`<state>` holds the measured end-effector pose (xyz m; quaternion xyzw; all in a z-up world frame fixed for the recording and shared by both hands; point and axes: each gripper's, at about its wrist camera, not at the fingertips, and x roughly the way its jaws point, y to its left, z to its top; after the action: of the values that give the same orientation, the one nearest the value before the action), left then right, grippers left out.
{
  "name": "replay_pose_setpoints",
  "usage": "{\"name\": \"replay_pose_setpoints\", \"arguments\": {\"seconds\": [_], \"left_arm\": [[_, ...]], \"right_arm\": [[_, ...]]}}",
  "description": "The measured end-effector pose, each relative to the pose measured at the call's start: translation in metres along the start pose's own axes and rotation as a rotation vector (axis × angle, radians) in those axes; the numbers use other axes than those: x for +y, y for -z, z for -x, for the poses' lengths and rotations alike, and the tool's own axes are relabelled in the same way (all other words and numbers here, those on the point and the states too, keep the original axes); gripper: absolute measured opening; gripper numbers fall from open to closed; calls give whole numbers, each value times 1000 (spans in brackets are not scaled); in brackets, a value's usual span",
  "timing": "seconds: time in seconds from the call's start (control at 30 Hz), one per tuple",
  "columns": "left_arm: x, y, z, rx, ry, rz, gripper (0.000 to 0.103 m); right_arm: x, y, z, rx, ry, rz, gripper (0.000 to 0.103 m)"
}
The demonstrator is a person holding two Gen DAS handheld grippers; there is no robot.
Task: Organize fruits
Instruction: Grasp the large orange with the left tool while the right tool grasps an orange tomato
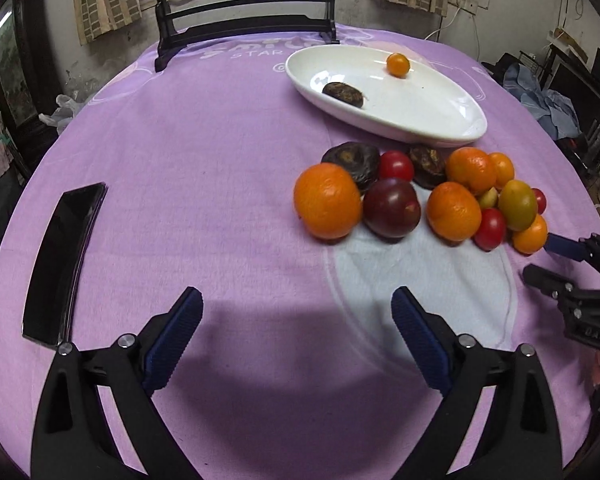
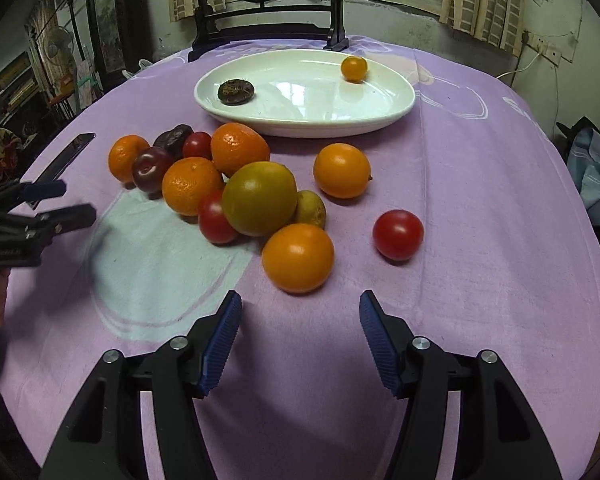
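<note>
A white oval plate (image 1: 420, 118) (image 2: 380, 120) holds a small orange fruit (image 1: 398, 65) (image 2: 354, 68) and a dark brown fruit (image 1: 342, 93) (image 2: 236, 92). In front of it lies a pile of fruit: oranges (image 1: 327, 201) (image 2: 298, 258), a dark plum (image 1: 392, 208) (image 2: 152, 170), red tomatoes (image 1: 396, 165) (image 2: 398, 235) and a green-orange fruit (image 1: 517, 205) (image 2: 259, 199). My left gripper (image 1: 296, 316) is open and empty, short of the pile. My right gripper (image 2: 300, 320) is open and empty, just short of the nearest orange. It also shows at the right edge of the left wrist view (image 1: 540, 258).
A purple cloth (image 1: 220, 184) covers the round table. A black phone (image 1: 60, 264) (image 2: 66, 156) lies at the left. A dark wooden stand with a round panel (image 1: 244, 12) (image 2: 266, 12) is at the back edge. Clutter surrounds the table.
</note>
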<state>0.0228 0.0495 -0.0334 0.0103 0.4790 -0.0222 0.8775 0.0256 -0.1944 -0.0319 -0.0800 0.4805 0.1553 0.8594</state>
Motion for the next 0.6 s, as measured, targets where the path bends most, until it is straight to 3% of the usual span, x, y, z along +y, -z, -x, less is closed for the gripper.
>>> {"name": "replay_pose_setpoints", "arguments": {"seconds": [0.2,0.27,0.6], "left_arm": [[14,-2,-9,26,-13,35,93],[16,-3,-12,35,-14,37,93],[8,-27,-32,55,-6,19,93]], "right_arm": [[1,-17,-13,-6,4,-10,58],[4,-20,-15,-19,16,-14,39],[-5,1,0,-28,-14,-61,39]]}}
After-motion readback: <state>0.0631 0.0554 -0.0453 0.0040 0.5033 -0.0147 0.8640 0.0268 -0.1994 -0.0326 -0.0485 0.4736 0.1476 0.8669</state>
